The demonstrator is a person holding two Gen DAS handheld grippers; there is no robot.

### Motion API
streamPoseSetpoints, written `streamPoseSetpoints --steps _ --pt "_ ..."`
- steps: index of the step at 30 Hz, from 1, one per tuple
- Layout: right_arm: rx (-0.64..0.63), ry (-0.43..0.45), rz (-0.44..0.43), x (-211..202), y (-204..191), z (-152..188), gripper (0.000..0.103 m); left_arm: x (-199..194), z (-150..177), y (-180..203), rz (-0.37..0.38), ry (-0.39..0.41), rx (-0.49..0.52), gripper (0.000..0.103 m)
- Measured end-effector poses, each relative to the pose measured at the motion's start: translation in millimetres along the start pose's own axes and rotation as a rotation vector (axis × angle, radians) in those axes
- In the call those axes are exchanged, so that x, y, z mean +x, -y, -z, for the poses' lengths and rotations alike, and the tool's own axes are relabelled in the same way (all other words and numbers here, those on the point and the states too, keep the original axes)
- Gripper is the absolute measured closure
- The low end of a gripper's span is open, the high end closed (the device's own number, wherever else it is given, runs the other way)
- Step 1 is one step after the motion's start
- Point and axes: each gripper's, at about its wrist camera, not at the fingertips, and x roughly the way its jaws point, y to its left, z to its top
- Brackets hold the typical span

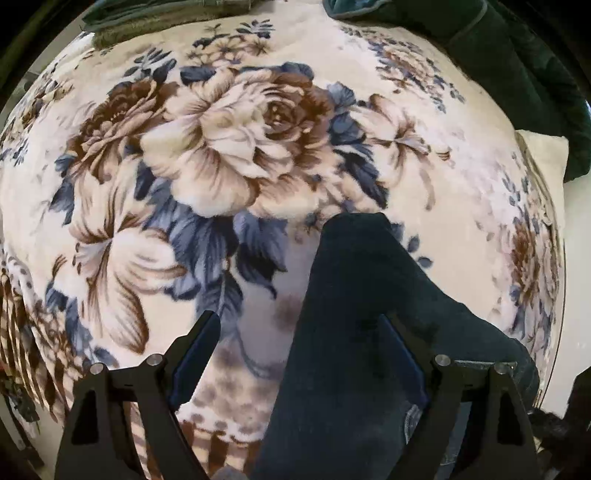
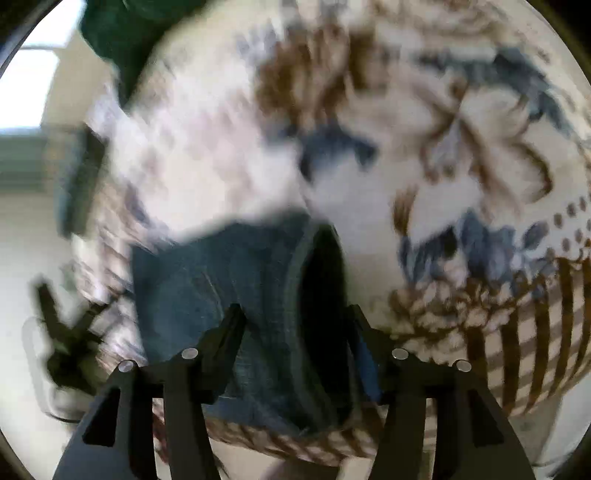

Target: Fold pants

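The dark blue pants (image 1: pixel 354 332) lie on a floral blanket (image 1: pixel 229 147), running from the lower right up to the middle in the left wrist view. My left gripper (image 1: pixel 299 325) is open, with its right finger (image 1: pixel 399 343) over the pants and its left finger (image 1: pixel 199 339) over bare blanket. In the blurred right wrist view the pants (image 2: pixel 221 288) show a folded edge with a dark opening between the fingers. My right gripper (image 2: pixel 295 317) is open around that edge.
A dark green cloth (image 1: pixel 517 66) lies at the blanket's far right edge, also in the right wrist view (image 2: pixel 122 33). A cream pillow (image 1: pixel 543 151) sits beside it. The blanket's striped border (image 2: pixel 535 332) marks the bed's edge.
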Motion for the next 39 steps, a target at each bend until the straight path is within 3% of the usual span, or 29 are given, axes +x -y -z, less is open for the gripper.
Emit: streamPoseSetpoints --steps 1,4,8,11,13,14,15,16,18,21,23,26,29,30,31,35,39 --pt "0.008 0.025 -0.030 3.8 -1.1 3.2 0.096 1.3 -0.5 1.0 0.001 -0.004 0.009 0.017" --pt "-0.034 0.099 0.031 -4.5 -14.6 13.8 0.097 -0.5 -0.4 1.9 0.014 -0.014 0.032 0.017" --pt "-0.045 0.209 0.065 -54.3 -11.3 21.3 0.097 -2.7 1.3 -0.6 0.067 -0.041 0.019 0.017" --pt "-0.013 0.172 0.096 -66.3 15.3 13.8 0.097 2.6 0.1 3.1 0.126 -0.065 -0.015 0.017" --pt "0.026 0.113 0.061 -58.4 33.2 6.9 0.089 12.9 -4.4 12.8 0.194 -0.084 -0.036 0.017" --pt "0.065 0.098 0.044 -53.6 39.8 6.3 0.081 20.2 -8.7 18.5 0.214 -0.097 -0.035 0.017" --pt "0.087 0.063 0.033 -45.9 45.5 5.5 0.066 25.7 -12.5 23.3 0.222 -0.108 -0.032 0.017" --pt "0.096 0.027 0.047 -39.1 49.1 4.5 0.060 36.7 -17.3 29.0 0.230 -0.126 -0.021 0.017" --pt "0.151 0.039 0.026 -44.2 58.5 9.6 0.060 55.1 -24.5 34.7 0.216 -0.150 -0.005 0.017" --pt "0.230 0.100 -0.030 -62.5 71.5 26.7 0.048 66.6 -27.4 32.5 0.249 -0.151 0.018 0.017" --pt "0.285 0.108 -0.084 -67.0 81.2 41.3 0.045 68.3 -27.5 28.3 0.258 -0.136 0.043 0.024" --pt "0.372 0.057 -0.169 -49.2 92.5 55.7 0.043 64.9 -27.8 21.6 0.296 -0.147 0.036 0.024" --pt "0.435 -0.063 -0.248 -9.6 95.5 57.5 0.040 56.3 -28.8 14.6 0.298 -0.194 0.011 0.024" --pt "0.443 -0.060 -0.271 -3.1 93.7 57.4 0.056 52.8 -27.8 12.1 0.305 -0.213 -0.005 0.024" --pt "0.443 -0.019 -0.256 -4.2 91.2 59.0 0.084 48.0 -25.5 9.4 0.311 -0.228 -0.022 0.024" --pt "0.292 0.159 -0.126 -44.6 50.9 68.5 0.088 16.0 -9.6 2.2 0.321 -0.187 -0.013 0.020" --pt "0.266 0.160 -0.132 -68.5 38.5 90.5 0.088 0.6 7.3 1.9 0.377 -0.184 -0.007 0.012"
